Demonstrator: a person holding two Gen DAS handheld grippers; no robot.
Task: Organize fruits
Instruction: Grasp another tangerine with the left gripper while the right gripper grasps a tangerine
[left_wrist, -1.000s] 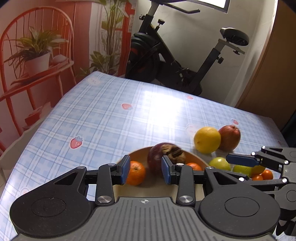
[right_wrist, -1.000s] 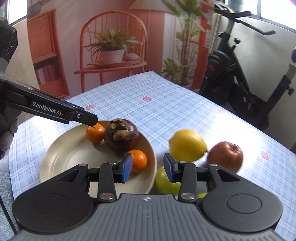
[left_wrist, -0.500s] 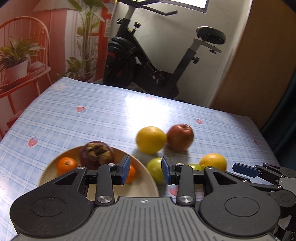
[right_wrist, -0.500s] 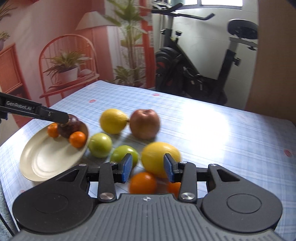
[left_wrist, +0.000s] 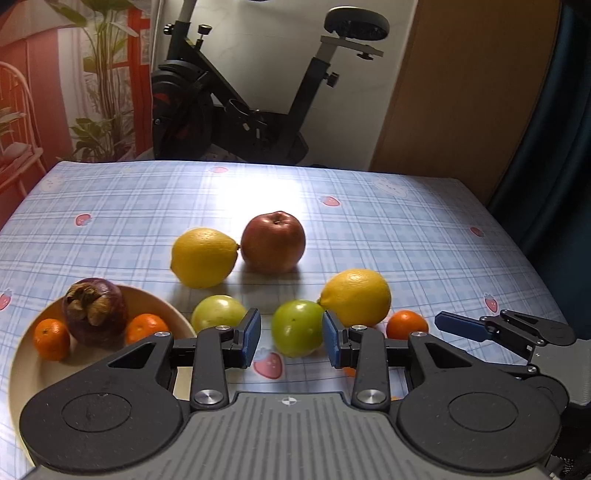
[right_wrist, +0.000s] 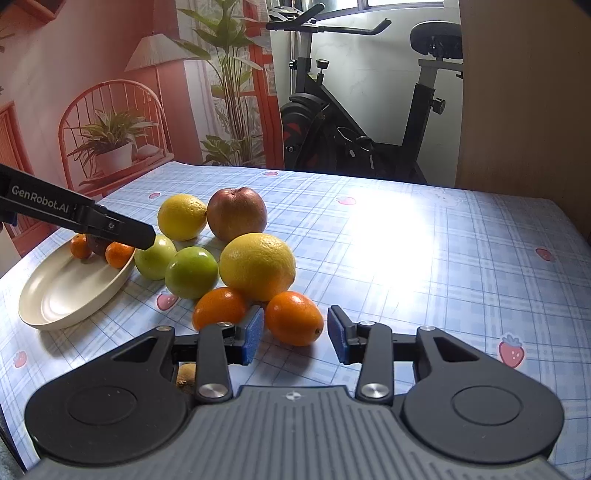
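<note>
Left wrist view: left gripper (left_wrist: 291, 338) pads apart, nothing between them in contact; green fruit (left_wrist: 298, 326) sits framed in the gap, on the tablecloth (left_wrist: 406, 229). Landmark is the plate (left_wrist: 16, 373): mangosteen (left_wrist: 94, 312) and two small oranges (left_wrist: 51, 338) on it, second green fruit (left_wrist: 218, 314) just beside its rim, lemon (left_wrist: 203, 256) and red apple (left_wrist: 273, 242) beyond that, large lemon (left_wrist: 356, 297) further from the plate, touching the framed green fruit. Judgement: green fruit is firm, smooth, near-round, moderate weight. Likely to roll or squirt out if pinched off-centre, so take it across the widest girth. No real long axis; dimple faces the camera.

Right wrist view: right gripper (right_wrist: 295, 334) pads also apart, small orange (right_wrist: 293, 317) between them, unclamped; whether it touches a pad I cannot tell. It lies on the far side of the fruit cluster from the plate (right_wrist: 55, 314), just beside another orange (right_wrist: 219, 308). Slightly oval, long axis running roughly left-right and a bit toward the camera, stem end at lower right. Judgement: light, slightly soft peel, decent friction; grip across the short axis, gentle squeeze.
</note>
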